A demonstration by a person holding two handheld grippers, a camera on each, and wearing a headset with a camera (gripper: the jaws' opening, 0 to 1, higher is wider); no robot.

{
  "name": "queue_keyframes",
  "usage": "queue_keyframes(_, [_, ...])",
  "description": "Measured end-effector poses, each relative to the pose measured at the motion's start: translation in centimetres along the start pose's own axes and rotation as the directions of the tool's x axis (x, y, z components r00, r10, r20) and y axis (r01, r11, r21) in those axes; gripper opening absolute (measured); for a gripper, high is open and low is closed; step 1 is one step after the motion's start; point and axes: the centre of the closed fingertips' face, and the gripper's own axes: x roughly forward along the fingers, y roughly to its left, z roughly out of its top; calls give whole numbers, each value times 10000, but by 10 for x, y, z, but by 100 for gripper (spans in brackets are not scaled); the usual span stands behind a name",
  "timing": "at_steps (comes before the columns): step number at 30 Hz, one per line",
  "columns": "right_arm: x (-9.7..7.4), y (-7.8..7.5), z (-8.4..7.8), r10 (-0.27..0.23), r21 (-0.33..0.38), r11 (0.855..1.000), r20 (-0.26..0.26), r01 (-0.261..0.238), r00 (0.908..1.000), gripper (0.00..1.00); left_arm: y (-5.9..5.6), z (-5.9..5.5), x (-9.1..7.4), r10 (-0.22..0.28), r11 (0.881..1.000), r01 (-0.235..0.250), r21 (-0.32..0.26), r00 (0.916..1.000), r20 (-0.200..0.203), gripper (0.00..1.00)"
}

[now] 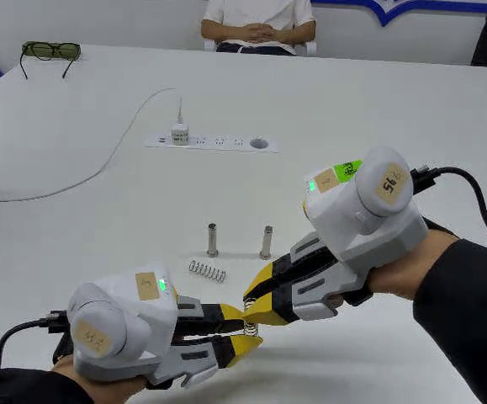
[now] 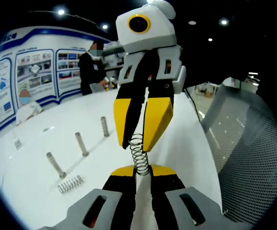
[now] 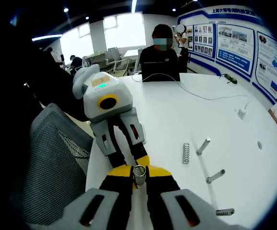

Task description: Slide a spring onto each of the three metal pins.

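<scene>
A short spring is caught between both grippers above the white table. My left gripper, low on the left, is shut on one end. The right gripper comes in from the right and is shut on the other end. Two bare metal pins stand upright beyond the jaws. Just in front of them lies a loose spring. In the right gripper view a third pin stands wrapped in a spring.
A white power strip with a plug and a trailing cable lies mid-table. Dark glasses rest at the far left. A person sits at the far edge. A mesh chair is beside the table.
</scene>
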Motion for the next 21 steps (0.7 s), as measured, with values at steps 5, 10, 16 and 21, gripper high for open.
queue_keyframes(5, [-1, -1, 1, -96, -64, 9999, 75, 96, 9999, 12, 2, 1, 0, 66, 9999, -65, -111, 10000, 70, 10])
queue_keyframes(10, [0, -2, -1, -160, -119, 9998, 55, 160, 9999, 13, 2, 2, 0, 58, 9998, -56, -178, 9999, 113, 10])
queue_keyframes(16, [1, -2, -4, -208, -145, 9997, -46, 207, 9998, 14, 2, 2, 0, 73, 9998, -70, -205, 9999, 146, 10])
queue_keyframes(21, [1, -3, -4, -251, -114, 9996, 11, 251, 9997, 13, 3, 3, -1, 95, 9996, -91, -261, 9998, 178, 10])
